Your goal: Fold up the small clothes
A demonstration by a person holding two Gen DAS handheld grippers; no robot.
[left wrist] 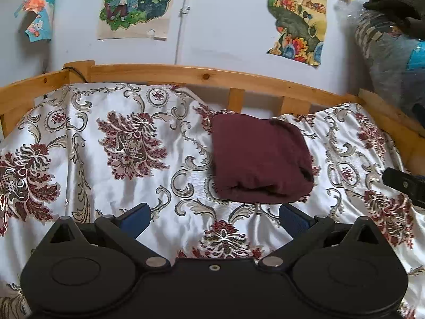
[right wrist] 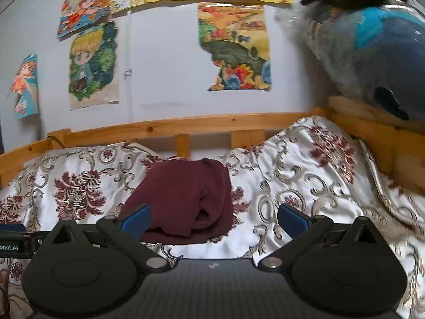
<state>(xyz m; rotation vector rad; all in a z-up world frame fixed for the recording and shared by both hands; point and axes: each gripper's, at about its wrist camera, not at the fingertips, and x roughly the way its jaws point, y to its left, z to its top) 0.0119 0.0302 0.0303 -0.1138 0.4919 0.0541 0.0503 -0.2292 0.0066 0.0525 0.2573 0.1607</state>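
A dark maroon garment (left wrist: 260, 159) lies folded into a compact bundle on the floral bedspread (left wrist: 119, 138), near the wooden rail. My left gripper (left wrist: 215, 219) hovers just in front of the bundle, fingers spread wide and holding nothing. In the right wrist view the same maroon garment (right wrist: 183, 202) sits ahead and slightly left. My right gripper (right wrist: 213, 219) is open too, its left blue pad (right wrist: 136, 222) overlapping the bundle's near edge in the picture; contact cannot be judged. The tip of the right gripper (left wrist: 406, 186) shows at the left view's right edge.
A wooden bed rail (left wrist: 207, 75) runs along the back against a white wall with cartoon posters (left wrist: 138, 2). At the right, a bagged blue plush (right wrist: 377, 53) with dark cloth on top rests on the rail corner. Rumpled bedspread (right wrist: 318, 175) rises to the right.
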